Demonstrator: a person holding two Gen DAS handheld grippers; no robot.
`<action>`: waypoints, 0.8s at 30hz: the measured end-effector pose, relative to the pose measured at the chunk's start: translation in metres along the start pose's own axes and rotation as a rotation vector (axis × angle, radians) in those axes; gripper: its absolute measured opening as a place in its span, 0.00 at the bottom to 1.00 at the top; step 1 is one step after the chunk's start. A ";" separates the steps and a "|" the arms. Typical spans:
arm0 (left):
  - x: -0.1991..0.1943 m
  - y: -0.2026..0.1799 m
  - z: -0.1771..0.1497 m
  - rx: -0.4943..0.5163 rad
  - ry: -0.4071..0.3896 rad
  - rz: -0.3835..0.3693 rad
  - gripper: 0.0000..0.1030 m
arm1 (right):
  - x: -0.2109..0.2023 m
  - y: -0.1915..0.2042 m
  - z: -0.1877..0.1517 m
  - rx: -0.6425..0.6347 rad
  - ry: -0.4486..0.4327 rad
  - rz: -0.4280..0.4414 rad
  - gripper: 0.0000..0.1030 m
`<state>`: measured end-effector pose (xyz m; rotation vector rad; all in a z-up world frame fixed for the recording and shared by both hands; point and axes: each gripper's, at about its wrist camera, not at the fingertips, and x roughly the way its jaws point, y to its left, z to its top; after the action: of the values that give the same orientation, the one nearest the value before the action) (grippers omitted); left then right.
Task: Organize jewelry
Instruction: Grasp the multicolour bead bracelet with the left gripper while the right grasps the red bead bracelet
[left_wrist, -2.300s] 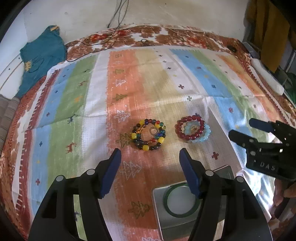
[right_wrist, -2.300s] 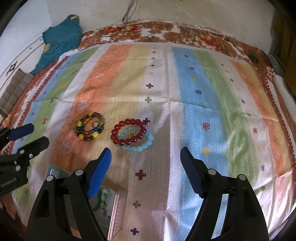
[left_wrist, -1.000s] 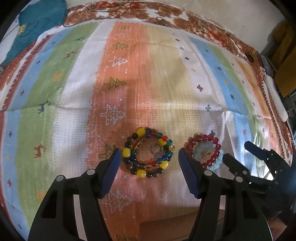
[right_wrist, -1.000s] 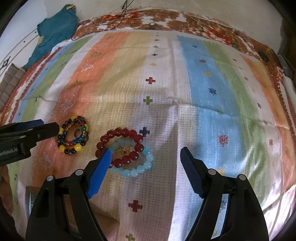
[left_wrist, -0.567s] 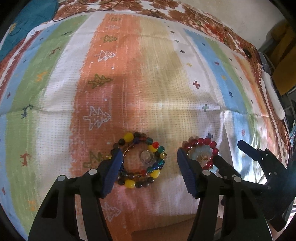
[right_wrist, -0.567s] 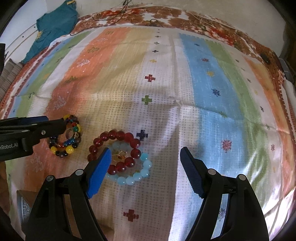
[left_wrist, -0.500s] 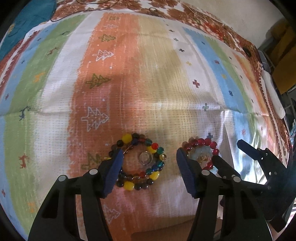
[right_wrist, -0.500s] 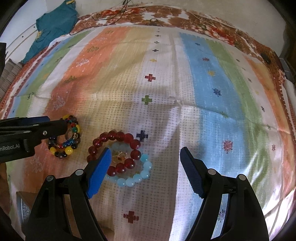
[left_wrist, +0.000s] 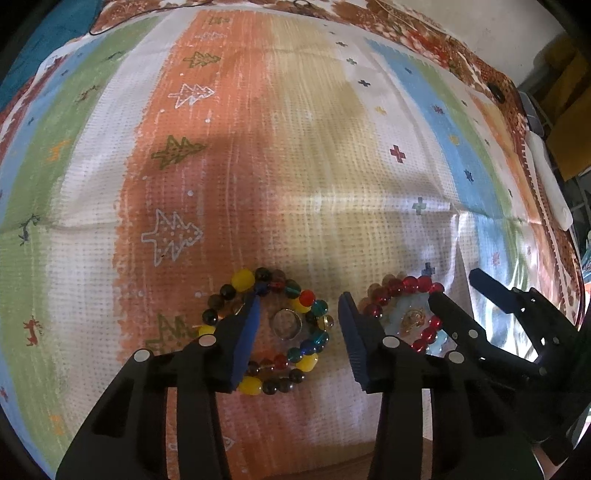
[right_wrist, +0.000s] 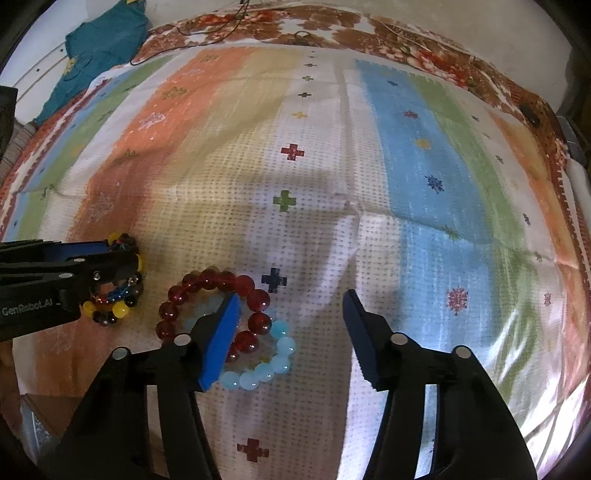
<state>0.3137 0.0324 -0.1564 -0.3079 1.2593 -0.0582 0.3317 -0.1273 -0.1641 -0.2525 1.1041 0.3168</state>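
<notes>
Both grippers have dropped onto the bracelets. Your left gripper (left_wrist: 299, 314), jaws apart, straddles the multicolour bracelet (left_wrist: 271, 332); your right gripper (right_wrist: 291, 332), also spread, straddles the red bracelet's (right_wrist: 214, 310) near-right side. Pickup stage: squeeze next.

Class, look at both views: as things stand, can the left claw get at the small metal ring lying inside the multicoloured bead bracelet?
Probably yes. The left claw is open with the ring between its fingers; only the multicoloured bracelet encircles it.

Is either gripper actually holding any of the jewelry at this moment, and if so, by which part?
Nothing is held. The left gripper is open astride the multicolored bracelet; the right gripper is open, one finger over the red bracelet.
</notes>
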 end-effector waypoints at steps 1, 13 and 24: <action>0.000 0.000 0.000 0.002 0.000 0.002 0.39 | 0.001 0.001 0.000 -0.003 0.003 0.004 0.49; 0.008 -0.013 -0.004 0.086 0.007 0.034 0.16 | 0.005 0.012 -0.001 -0.021 0.012 0.039 0.17; 0.004 -0.014 -0.005 0.104 -0.012 0.061 0.09 | 0.001 0.014 -0.001 -0.039 0.011 0.036 0.14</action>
<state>0.3118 0.0171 -0.1579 -0.1793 1.2484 -0.0691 0.3259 -0.1150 -0.1665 -0.2699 1.1152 0.3699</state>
